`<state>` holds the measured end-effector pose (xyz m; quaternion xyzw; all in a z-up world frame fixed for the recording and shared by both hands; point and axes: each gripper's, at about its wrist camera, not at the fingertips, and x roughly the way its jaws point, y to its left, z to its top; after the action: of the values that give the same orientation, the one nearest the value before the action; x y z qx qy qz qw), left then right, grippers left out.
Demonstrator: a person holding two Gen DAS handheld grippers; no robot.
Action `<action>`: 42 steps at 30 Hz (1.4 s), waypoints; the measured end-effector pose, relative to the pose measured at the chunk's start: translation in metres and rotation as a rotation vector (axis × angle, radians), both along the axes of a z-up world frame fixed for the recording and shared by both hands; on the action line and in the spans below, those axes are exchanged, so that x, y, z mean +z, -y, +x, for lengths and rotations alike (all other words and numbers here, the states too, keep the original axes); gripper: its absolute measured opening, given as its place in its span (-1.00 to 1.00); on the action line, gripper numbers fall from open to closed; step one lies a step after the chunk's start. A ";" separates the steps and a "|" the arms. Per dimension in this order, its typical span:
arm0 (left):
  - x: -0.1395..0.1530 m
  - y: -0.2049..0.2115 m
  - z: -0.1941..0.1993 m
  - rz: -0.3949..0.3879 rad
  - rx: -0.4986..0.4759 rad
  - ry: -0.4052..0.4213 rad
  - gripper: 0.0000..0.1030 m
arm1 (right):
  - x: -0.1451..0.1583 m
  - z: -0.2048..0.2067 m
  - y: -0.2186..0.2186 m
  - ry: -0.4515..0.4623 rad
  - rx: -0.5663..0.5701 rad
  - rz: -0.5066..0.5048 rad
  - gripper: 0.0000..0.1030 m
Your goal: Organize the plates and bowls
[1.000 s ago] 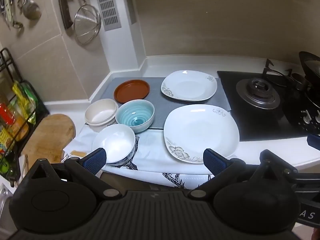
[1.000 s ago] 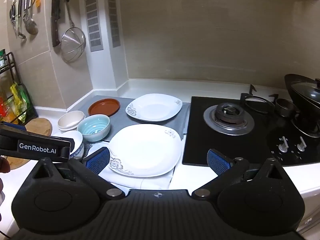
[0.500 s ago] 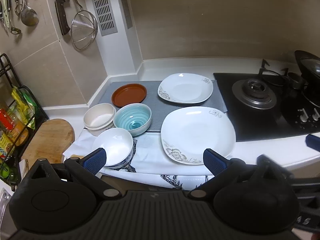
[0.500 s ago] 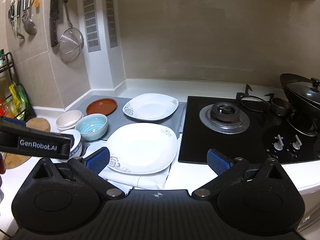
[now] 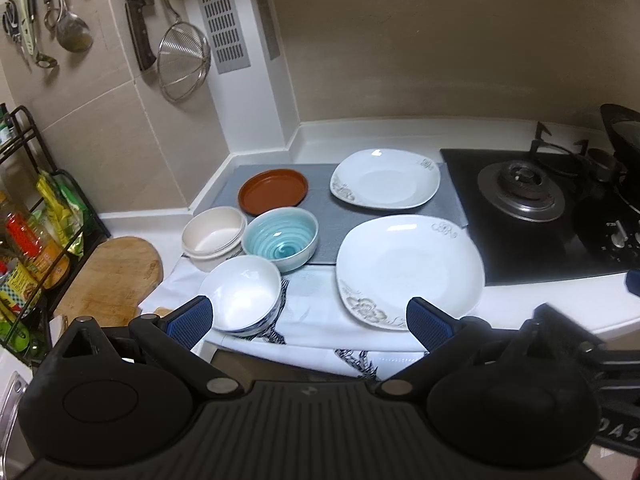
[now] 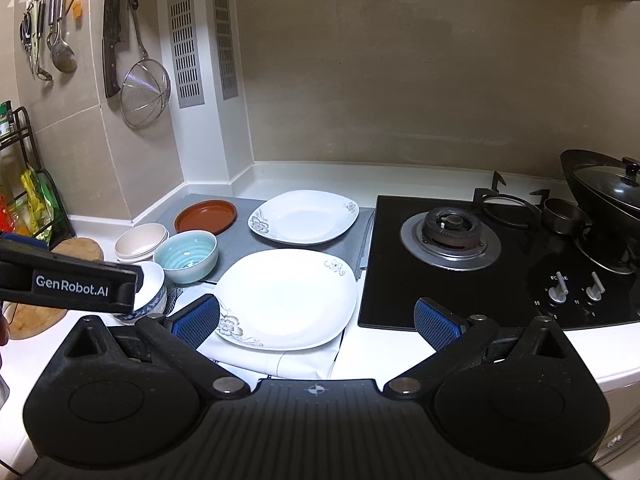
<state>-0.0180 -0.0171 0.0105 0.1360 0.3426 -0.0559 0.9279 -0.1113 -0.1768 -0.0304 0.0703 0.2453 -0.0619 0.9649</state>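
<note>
White plates (image 6: pixel 286 298) and bowls (image 5: pixel 244 292) lie spread on the desk (image 6: pixel 400 354); both tools, left tool (image 5: pixel 308 320) and right tool (image 6: pixel 316 322), hang wide open, empty. Approach one rim low, gripping gently.

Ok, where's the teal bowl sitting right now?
In the left wrist view the teal bowl sits left of centre on the grey mat's front edge, between the cream bowl and the near white plate.
</note>
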 end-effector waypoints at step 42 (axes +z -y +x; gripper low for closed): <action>0.002 -0.003 -0.009 0.005 0.028 0.008 1.00 | 0.001 -0.006 0.000 0.018 0.027 -0.006 1.00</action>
<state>-0.0271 -0.0142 0.0120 0.1338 0.3411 -0.0415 0.9295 -0.1174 -0.1771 -0.0291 0.0648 0.2373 -0.0487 0.9680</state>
